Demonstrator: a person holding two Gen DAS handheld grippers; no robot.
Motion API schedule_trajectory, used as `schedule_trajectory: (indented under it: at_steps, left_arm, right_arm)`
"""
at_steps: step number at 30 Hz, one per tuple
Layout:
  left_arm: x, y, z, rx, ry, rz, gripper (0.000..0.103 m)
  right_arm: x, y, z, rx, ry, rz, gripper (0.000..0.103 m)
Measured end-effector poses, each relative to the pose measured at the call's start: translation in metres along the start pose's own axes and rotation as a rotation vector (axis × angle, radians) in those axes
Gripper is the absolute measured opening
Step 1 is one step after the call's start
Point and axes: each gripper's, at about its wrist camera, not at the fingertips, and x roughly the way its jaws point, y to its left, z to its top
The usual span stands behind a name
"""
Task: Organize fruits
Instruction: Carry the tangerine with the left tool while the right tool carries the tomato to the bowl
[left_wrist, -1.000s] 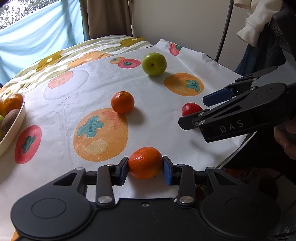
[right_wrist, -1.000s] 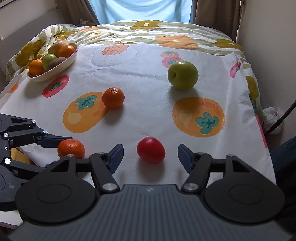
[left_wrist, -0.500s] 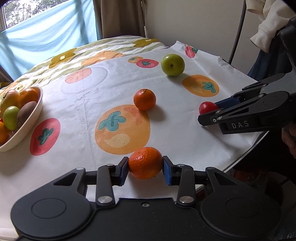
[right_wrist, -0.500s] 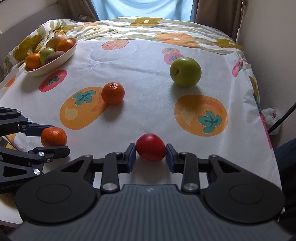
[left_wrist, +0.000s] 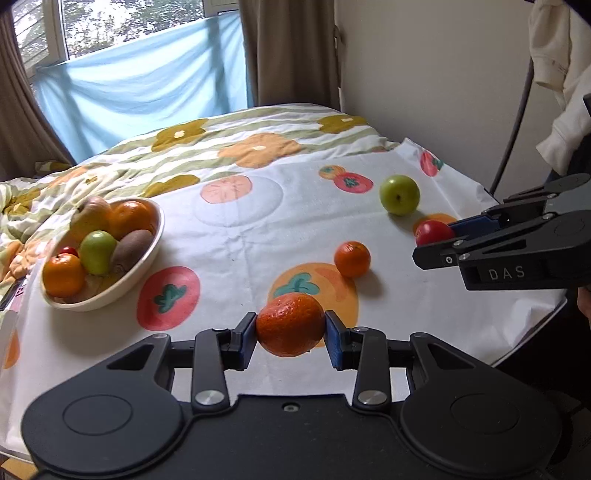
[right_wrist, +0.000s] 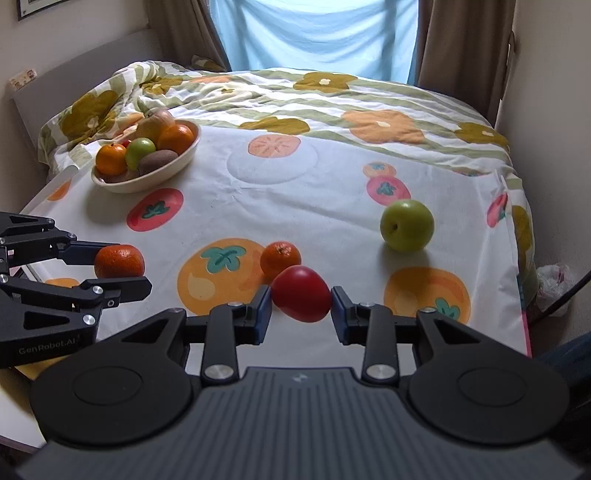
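Both grippers loaded, both off the desk.

Left gripper (left_wrist: 290, 335): fingers clenched on a dimpled orange mandarin (left_wrist: 290, 325), held clear above the white fruit-print tablecloth (left_wrist: 240, 236).

Right gripper (right_wrist: 301, 309): fingers clamped on a smooth red tomato-shaped fruit (right_wrist: 301, 292), also lifted; the jaws have just closed onto it.

Target looks to be the cream oval bowl (right_wrist: 173, 168) at the far left of the desk. It already carries several pieces: oranges, a green pear-shaped fruit, a brown kiwi, a pale tan fruit at the back.

Left loose on the cloth: a second small orange mandarin (left_wrist: 352, 258) near mid-desk and a round green apple (left_wrist: 400, 194) toward the far right edge.

Progress estimate: roughly mid-task. Bowl partly filled, two fruits in hand awaiting transfer, two not yet picked. Next step, by my judgement: carry both held fruits across to the bowl and release.
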Motion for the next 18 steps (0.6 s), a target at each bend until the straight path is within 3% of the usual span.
schedule_trajectory:
  at_steps: [9,18]
  left_arm:
    - [-0.043,0.045,0.022,-0.098,-0.08,0.146,0.042]
    - [-0.047,0.112,0.041,-0.121,-0.102,0.232,0.042]
  right_arm:
    - [-0.013,0.029,0.047,-0.06,-0.06,0.091,0.049]
    - [0.007,0.073,0.101,-0.097,-0.1,0.16,0.049]
